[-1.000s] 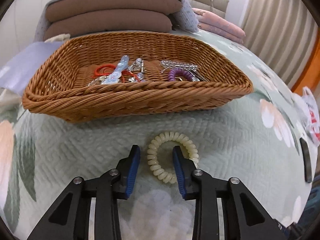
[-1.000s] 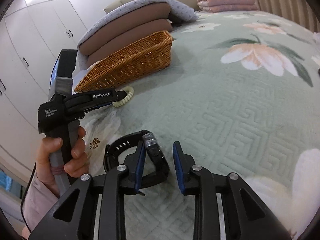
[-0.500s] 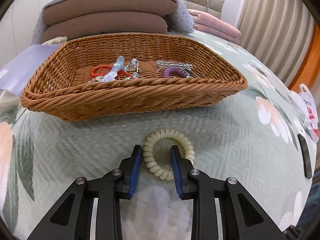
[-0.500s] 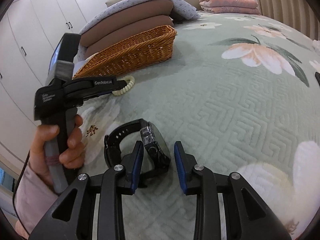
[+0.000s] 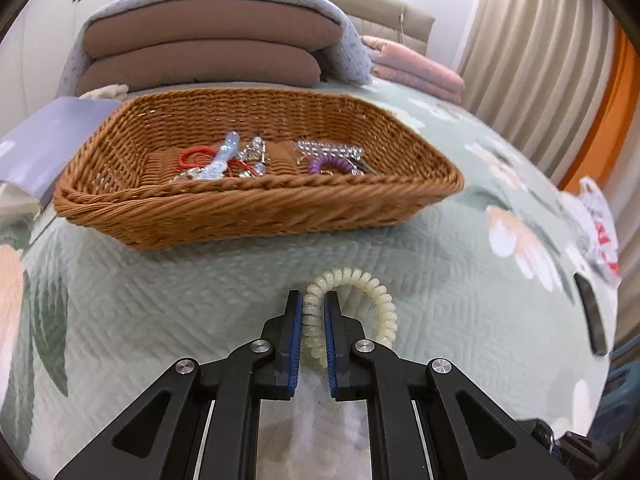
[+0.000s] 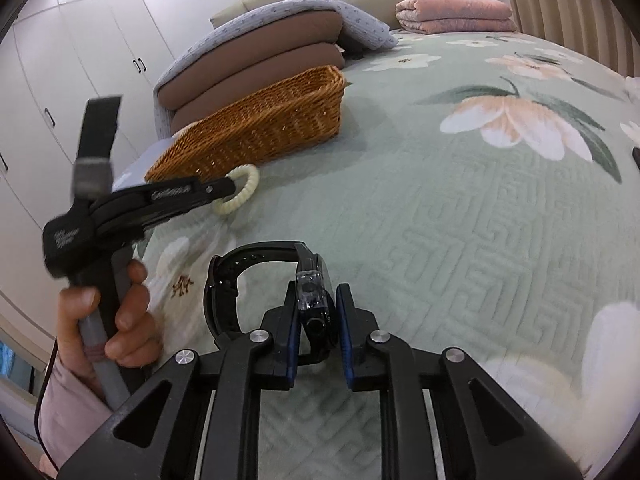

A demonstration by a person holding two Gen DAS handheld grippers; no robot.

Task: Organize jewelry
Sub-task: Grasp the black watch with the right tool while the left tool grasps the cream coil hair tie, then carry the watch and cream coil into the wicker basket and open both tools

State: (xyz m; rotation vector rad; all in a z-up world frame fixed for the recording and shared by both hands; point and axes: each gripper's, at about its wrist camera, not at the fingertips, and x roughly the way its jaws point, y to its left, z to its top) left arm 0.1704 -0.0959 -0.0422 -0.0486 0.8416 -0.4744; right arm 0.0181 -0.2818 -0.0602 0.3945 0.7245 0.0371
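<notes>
Both claws down on the green quilt (image 5: 160, 304), each over its own piece. Left gripper (image 5: 312, 308): jaws closing on the cream spiral hair tie (image 5: 372, 292), whose near-left arc sits between the blue pads and looks pinched; the rest of the loop bulges out to the right of the fingers, lower centre of the left view. Right gripper (image 6: 318, 302): jaws closing around the black wristwatch (image 6: 308, 304); the case stands on edge between the pads, left pad against it, right pad with a sliver of gap, and the strap loops off to the left, lower centre of the right view. What the next move likely hinges on: the wicker basket (image 5: 256, 216) lies straight ahead of the left claw, just beyond the hair tie, its long side running across the frame. From the right claw it sits well off toward the upper left, end-on. So the left hand (image 6: 108, 320) is the nearer carrier, needing only a short lift over the near rim; the watch faces a longer diagonal trip.
</notes>
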